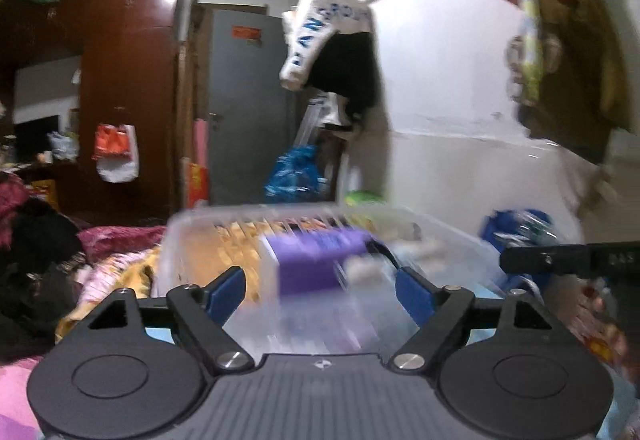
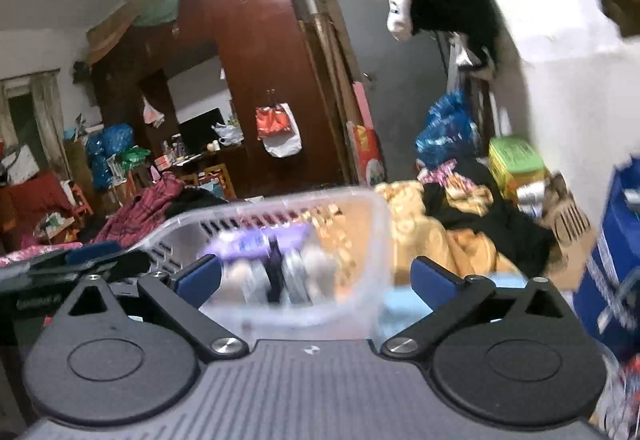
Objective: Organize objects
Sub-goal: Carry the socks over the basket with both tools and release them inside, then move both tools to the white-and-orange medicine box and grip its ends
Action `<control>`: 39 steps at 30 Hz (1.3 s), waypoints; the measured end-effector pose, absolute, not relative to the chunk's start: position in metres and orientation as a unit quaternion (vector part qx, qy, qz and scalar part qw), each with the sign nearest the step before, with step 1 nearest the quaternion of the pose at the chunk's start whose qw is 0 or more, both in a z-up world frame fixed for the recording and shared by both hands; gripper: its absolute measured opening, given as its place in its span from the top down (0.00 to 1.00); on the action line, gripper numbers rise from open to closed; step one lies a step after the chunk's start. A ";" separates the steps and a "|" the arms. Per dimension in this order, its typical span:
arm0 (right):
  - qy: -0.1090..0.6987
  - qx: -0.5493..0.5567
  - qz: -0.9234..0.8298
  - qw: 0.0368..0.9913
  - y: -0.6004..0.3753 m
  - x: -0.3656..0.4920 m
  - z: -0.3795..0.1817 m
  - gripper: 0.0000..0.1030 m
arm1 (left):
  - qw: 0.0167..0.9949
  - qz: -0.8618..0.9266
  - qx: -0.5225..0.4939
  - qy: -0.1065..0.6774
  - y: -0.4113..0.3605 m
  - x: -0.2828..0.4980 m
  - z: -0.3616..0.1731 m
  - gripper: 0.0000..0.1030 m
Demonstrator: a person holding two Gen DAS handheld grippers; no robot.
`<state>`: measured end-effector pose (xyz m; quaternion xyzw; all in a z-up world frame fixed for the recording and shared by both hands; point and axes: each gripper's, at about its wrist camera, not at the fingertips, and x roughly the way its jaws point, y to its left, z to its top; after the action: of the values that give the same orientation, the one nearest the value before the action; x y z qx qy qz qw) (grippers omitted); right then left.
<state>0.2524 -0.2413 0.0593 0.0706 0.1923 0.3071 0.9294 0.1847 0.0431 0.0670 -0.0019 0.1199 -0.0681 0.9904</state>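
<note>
A clear plastic bin [image 1: 192, 240] with slotted walls rests on cluttered bedding, motion-blurred in both views. Inside it lies a purple box [image 1: 308, 260] among pale blurred items. My left gripper [image 1: 322, 292] is open, its blue pads spread wide at the bin's near side with nothing pressed between them. In the right wrist view the bin [image 2: 372, 224] and the purple box [image 2: 256, 240] lie straight ahead. My right gripper [image 2: 316, 280] is open too, and the bin's near corner sits between its fingers untouched. The other gripper shows at each view's edge.
Orange bedding [image 2: 416, 236] and dark clothes [image 2: 504, 224] surround the bin. A blue box [image 2: 616, 260] stands close on the right. A red-brown wardrobe [image 1: 128, 79], a grey door [image 1: 248, 99] and hanging bags [image 1: 320, 27] fill the back of the room.
</note>
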 end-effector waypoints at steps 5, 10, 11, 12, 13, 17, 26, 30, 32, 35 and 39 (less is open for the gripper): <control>0.189 0.026 0.318 0.929 -0.261 0.207 0.022 0.00 | 0.992 -0.083 -0.025 0.092 0.053 0.113 0.046 0.16; 0.160 0.051 0.336 0.927 -0.283 0.157 -0.003 0.00 | 0.993 -0.075 0.004 0.095 0.059 0.074 0.022 0.14; 0.153 0.069 0.346 0.923 -0.288 0.151 -0.006 0.00 | 0.992 -0.076 0.006 0.102 0.059 0.069 0.013 0.14; 0.153 0.076 0.358 0.918 -0.288 0.146 -0.008 0.00 | 0.990 -0.084 0.007 0.109 0.060 0.065 0.005 0.14; 0.158 0.070 0.368 0.914 -0.283 0.141 -0.010 0.00 | 0.989 -0.098 0.009 0.112 0.061 0.062 0.000 0.14; 0.158 0.025 0.410 0.898 -0.261 0.127 -0.022 0.00 | 0.983 -0.154 0.002 0.104 0.066 0.054 -0.021 0.14; 0.151 -0.022 0.455 0.877 -0.234 0.118 -0.048 0.01 | 0.966 -0.223 0.024 0.124 0.054 0.058 -0.054 0.16; 0.137 -0.035 0.461 0.876 -0.232 0.116 -0.051 0.09 | 0.963 -0.234 0.037 0.132 0.046 0.061 -0.065 0.22; 0.129 -0.044 0.461 0.877 -0.230 0.113 -0.057 0.17 | 0.963 -0.235 0.040 0.127 0.044 0.061 -0.067 0.25; 0.119 -0.051 0.467 0.875 -0.234 0.107 -0.061 0.29 | 0.963 -0.236 0.041 0.127 0.040 0.060 -0.066 0.37; 0.111 -0.058 0.458 0.880 -0.236 0.106 -0.063 0.37 | 0.965 -0.227 0.046 0.120 0.035 0.057 -0.068 0.39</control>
<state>0.1061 -0.2357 -0.0626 -0.0576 0.1107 0.4584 0.8800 0.0568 0.0350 -0.0675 0.0457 0.1201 -0.2275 0.9653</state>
